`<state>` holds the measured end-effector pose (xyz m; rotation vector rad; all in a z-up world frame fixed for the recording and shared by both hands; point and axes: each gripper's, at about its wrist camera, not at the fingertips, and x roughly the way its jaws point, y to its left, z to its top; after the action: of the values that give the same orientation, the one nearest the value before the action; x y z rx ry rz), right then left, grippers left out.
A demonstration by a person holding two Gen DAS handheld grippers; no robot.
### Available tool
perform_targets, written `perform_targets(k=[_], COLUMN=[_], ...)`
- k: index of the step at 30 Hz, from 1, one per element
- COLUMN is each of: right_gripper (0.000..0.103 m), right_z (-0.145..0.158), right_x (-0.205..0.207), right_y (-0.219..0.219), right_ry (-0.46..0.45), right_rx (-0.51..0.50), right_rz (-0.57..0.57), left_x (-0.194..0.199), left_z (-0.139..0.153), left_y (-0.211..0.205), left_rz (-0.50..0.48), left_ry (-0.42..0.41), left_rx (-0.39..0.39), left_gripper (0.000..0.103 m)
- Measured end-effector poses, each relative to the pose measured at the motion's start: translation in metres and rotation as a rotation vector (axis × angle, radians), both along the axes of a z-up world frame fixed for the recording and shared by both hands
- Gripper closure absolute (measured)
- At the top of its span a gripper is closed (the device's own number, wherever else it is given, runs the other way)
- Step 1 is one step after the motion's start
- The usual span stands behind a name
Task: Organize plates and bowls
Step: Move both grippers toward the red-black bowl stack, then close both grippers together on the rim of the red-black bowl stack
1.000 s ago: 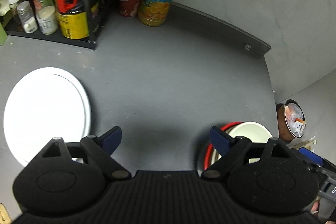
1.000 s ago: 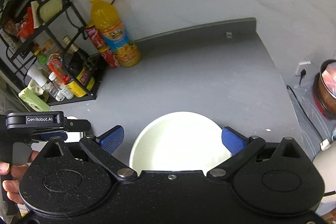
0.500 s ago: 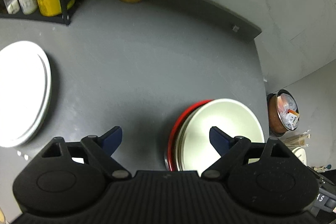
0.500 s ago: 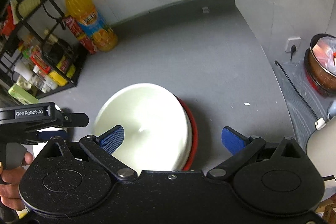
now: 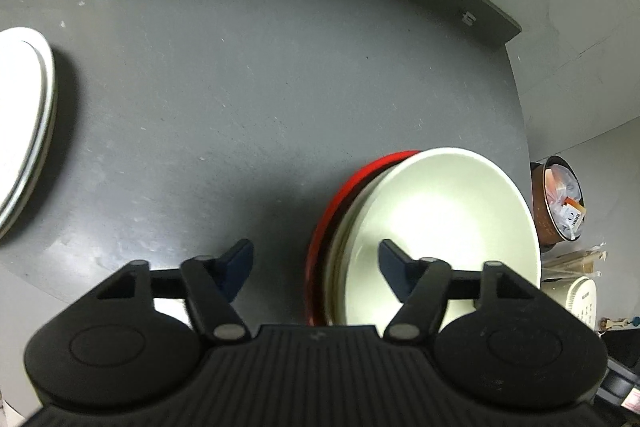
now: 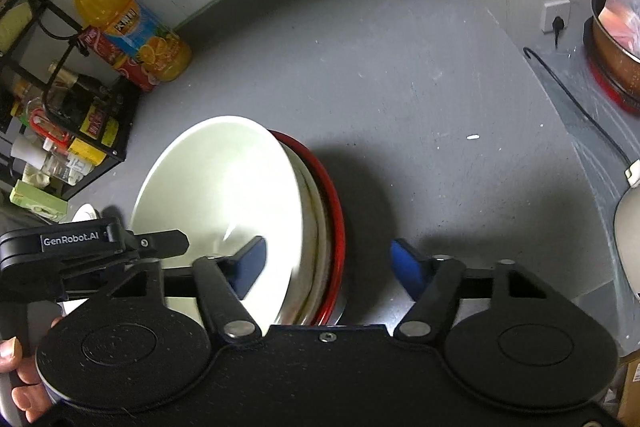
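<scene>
Closing around opposite rims of the cream bowl point(image 6: 224, 187) stacked in a red-rimmed dish point(image 6: 334, 219) on the counter point(image 5: 240, 87), neither hand-held gripper, left point(image 5: 316, 267) or right point(image 6: 328, 267), presses it yet. "GenRobot.AI" marks the left one; an orange-juice bottle point(image 6: 132, 27) stands behind.

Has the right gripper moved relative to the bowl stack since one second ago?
Yes. The right gripper has come down toward the stack; its jaws, closing, now straddle the right rims of the white bowl and red plate.

Both wrist views are aimed steeply down, close over the grey tabletop point(image 5: 248, 75). The stack of bowls point(image 5: 440, 219) is seen from its left in the left view and from its right in the right; the orange juice bottle point(image 6: 132, 27) is shared too.
</scene>
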<state>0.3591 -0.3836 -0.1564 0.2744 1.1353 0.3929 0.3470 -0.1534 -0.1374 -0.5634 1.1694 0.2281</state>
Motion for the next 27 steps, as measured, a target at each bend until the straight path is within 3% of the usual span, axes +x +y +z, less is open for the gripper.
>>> perform_targets(k=[2, 5, 7, 11, 20, 27], right_gripper=[0.045, 0.049, 0.061, 0.069, 0.074, 0.075], right_z=[-0.004, -0.01, -0.015, -0.02, -0.02, -0.007], right_x=[0.002, 0.006, 0.009, 0.011, 0.01, 0.01], right_y=[0.0, 0.0, 0.001, 0.006, 0.007, 0.037], right_ry=[0.008, 0.026, 0.044, 0.042, 0.036, -0.008], right_rx=[-0.002, 0.005, 0.012, 0.007, 0.016, 0.025], right_rz=[0.004, 0.01, 0.018, 0.042, 0.025, 0.043], left_x=[0.004, 0.008, 0.011, 0.013, 0.013, 0.011], left_z=[-0.004, -0.01, -0.014, -0.021, -0.019, -0.004], left_y=[-0.002, -0.006, -0.008, -0.008, 0.0, 0.027], left_rz=[0.002, 0.004, 0.0, 0.009, -0.007, -0.02], left_ry=[0.008, 0.014, 0.01, 0.047, 0.043, 0.009], left_rx=[-0.003, -0.016, -0.025, -0.026, -0.043, -0.036], left_gripper=[0.048, 0.05, 0.052, 0.073, 0.075, 0.074])
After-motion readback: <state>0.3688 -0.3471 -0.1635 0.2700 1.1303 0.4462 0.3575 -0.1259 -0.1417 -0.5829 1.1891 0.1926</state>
